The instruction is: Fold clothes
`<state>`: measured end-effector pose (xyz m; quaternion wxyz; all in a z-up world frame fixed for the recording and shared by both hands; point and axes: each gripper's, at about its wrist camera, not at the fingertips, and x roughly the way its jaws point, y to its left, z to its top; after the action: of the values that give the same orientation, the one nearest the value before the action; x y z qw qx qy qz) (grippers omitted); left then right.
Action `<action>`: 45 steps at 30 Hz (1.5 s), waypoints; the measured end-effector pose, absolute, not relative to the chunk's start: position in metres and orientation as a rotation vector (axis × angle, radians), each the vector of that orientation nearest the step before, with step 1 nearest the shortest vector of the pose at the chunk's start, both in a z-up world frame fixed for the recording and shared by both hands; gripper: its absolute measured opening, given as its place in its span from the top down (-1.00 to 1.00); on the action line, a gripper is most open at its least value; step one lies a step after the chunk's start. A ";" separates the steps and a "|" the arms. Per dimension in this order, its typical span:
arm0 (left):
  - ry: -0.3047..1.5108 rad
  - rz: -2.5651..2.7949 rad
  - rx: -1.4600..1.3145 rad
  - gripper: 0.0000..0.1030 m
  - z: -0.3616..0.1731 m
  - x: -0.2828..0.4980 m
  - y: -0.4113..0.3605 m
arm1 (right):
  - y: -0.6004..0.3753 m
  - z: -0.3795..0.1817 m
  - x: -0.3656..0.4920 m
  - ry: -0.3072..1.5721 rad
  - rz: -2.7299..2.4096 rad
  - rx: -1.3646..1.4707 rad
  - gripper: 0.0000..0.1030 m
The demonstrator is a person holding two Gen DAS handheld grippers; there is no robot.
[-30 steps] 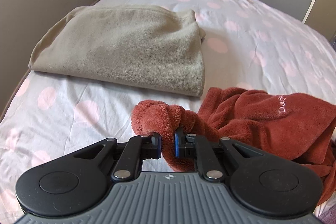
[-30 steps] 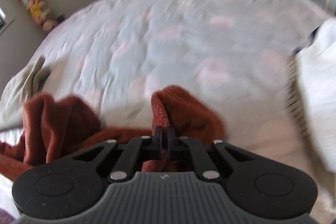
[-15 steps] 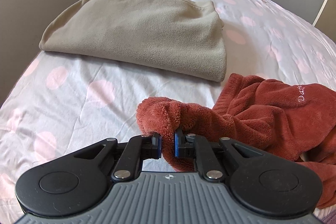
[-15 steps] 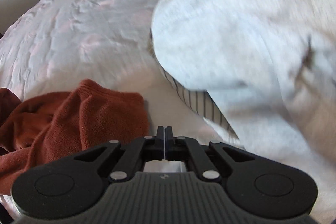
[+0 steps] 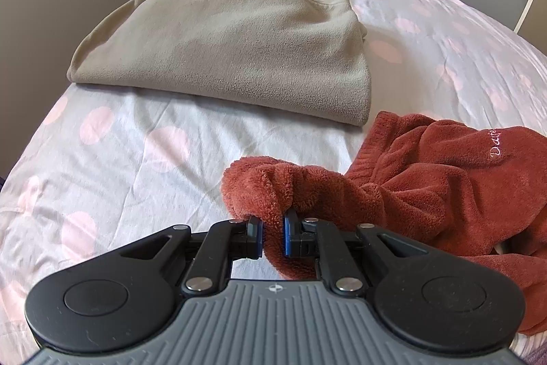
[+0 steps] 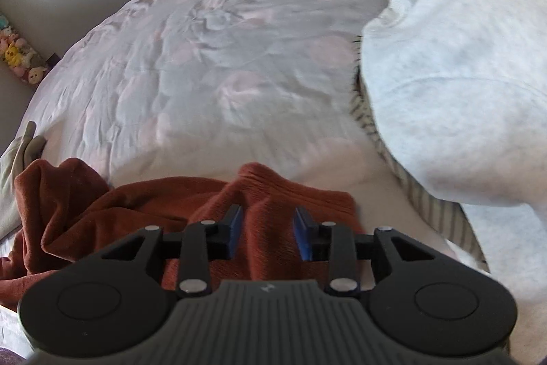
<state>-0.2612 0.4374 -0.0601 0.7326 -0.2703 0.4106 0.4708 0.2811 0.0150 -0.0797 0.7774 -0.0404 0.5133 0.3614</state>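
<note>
Here, the left tongs (image 5: 272, 235) are clenching a fold of the fluffy rust-red fleece garment (image 5: 444, 187), which is lying crumpled on the pink-dotted bed sheet (image 5: 143, 153) near a folded beige fleece (image 5: 232, 50). The right tongs (image 6: 268, 233) are hanging released over its ribbed edge, left of a pale grey sweatshirt (image 6: 461, 74).

Your right gripper (image 6: 268, 233), pinched on a fold of the rust fleece garment (image 6: 273, 194) a second ago and fully closed and empty half a second ago, now stands spread, the ribbed hem between its fingers.
</note>
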 end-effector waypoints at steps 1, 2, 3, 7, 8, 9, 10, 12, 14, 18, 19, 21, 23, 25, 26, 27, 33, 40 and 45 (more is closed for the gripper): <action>0.905 1.036 -0.597 0.82 -0.061 -0.262 0.438 | 0.025 -0.082 0.280 1.119 0.794 -0.087 0.22; 0.908 1.036 -0.598 0.82 -0.062 -0.262 0.438 | 0.035 -0.085 0.280 1.127 0.801 -0.089 0.12; 0.910 1.037 -0.599 0.82 -0.063 -0.262 0.438 | 0.045 -0.088 0.279 1.134 0.804 -0.094 0.03; 0.920 1.036 -0.602 0.82 -0.066 -0.261 0.441 | 0.078 -0.109 0.281 1.168 0.763 -0.153 -0.04; 0.920 1.035 -0.605 0.82 -0.066 -0.261 0.441 | 0.084 -0.116 0.282 1.181 0.744 -0.176 -0.01; 0.920 1.034 -0.607 0.82 -0.067 -0.261 0.442 | 0.087 -0.123 0.282 1.194 0.729 -0.197 0.18; 0.919 1.033 -0.609 0.82 -0.067 -0.261 0.443 | 0.088 -0.128 0.283 1.202 0.715 -0.213 0.42; 0.920 1.028 -0.609 0.82 -0.067 -0.261 0.443 | 0.080 -0.128 0.282 1.193 0.710 -0.206 0.80; 0.921 1.024 -0.609 0.82 -0.068 -0.262 0.444 | 0.065 -0.116 0.280 1.162 0.725 -0.181 0.81; 0.924 1.021 -0.614 0.82 -0.071 -0.264 0.446 | 0.016 -0.084 0.273 1.114 0.735 -0.139 0.83; 0.924 1.021 -0.616 0.82 -0.072 -0.264 0.446 | 0.002 -0.078 0.271 1.109 0.735 -0.131 0.83; 0.922 1.021 -0.621 0.82 -0.074 -0.265 0.446 | -0.027 -0.073 0.267 1.118 0.722 -0.130 0.83; 0.920 1.022 -0.626 0.82 -0.076 -0.266 0.446 | -0.052 -0.081 0.266 1.148 0.692 -0.138 0.83; 0.919 1.024 -0.630 0.82 -0.077 -0.267 0.445 | -0.077 -0.101 0.266 1.216 0.646 -0.125 0.83; 0.921 1.025 -0.629 0.82 -0.078 -0.268 0.445 | -0.088 -0.113 0.267 1.254 0.622 -0.116 0.83; 0.923 1.025 -0.628 0.82 -0.078 -0.268 0.444 | -0.097 -0.125 0.269 1.293 0.598 -0.106 0.82; 0.935 1.027 -0.619 0.82 -0.075 -0.267 0.441 | -0.116 -0.142 0.264 1.349 0.555 -0.082 0.44; 0.948 1.035 -0.610 0.82 -0.075 -0.265 0.440 | -0.106 -0.088 0.286 1.156 0.583 -0.101 0.18; 0.958 1.044 -0.604 0.82 -0.073 -0.261 0.440 | -0.077 -0.092 0.326 1.169 0.561 -0.032 0.02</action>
<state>-0.2605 0.4399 -0.0732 0.7179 -0.2731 0.4329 0.4718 0.3262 -0.0773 -0.0921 0.7969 -0.0147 0.5445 0.2614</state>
